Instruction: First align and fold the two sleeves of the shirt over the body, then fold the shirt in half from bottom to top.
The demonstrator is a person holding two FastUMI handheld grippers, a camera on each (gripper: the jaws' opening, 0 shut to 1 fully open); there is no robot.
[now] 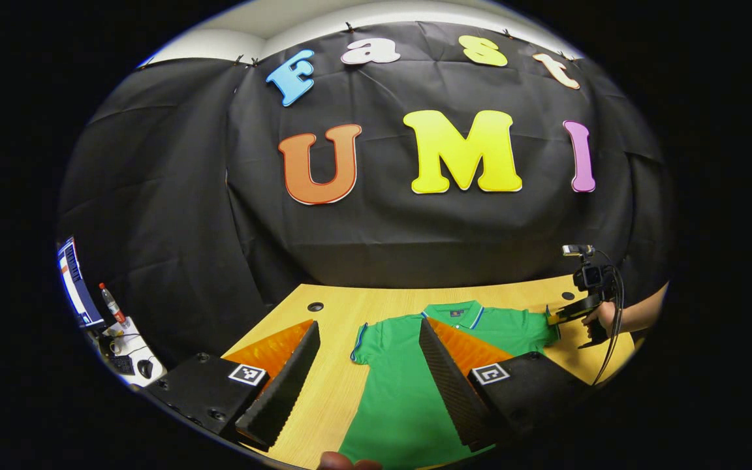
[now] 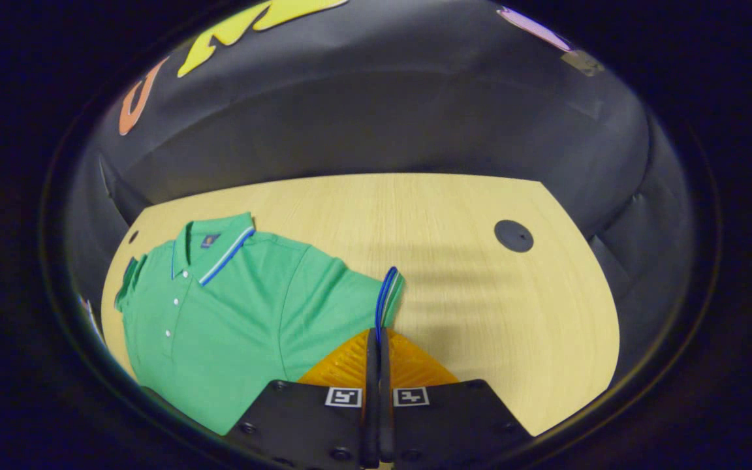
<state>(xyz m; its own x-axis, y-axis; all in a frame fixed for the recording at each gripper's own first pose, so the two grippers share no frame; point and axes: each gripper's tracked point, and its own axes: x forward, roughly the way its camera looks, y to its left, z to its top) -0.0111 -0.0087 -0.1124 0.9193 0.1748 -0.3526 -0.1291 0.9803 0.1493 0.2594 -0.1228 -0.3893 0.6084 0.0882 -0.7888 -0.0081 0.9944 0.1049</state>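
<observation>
One sleeve cuff (image 2: 388,294) clamped in right hand-held gripper (image 2: 376,346); left hand-held gripper (image 1: 369,365) spread above shirt (image 1: 402,391). We judge fabric light, limp; take hems.

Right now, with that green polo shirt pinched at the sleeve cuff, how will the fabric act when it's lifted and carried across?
The green polo shirt lies flat on the wooden table, so it is probably thin and floppy; the sleeve should drape and trail. It looks light, so the body may drag slightly. The right gripper holds only the cuff edge, which might slip.
</observation>
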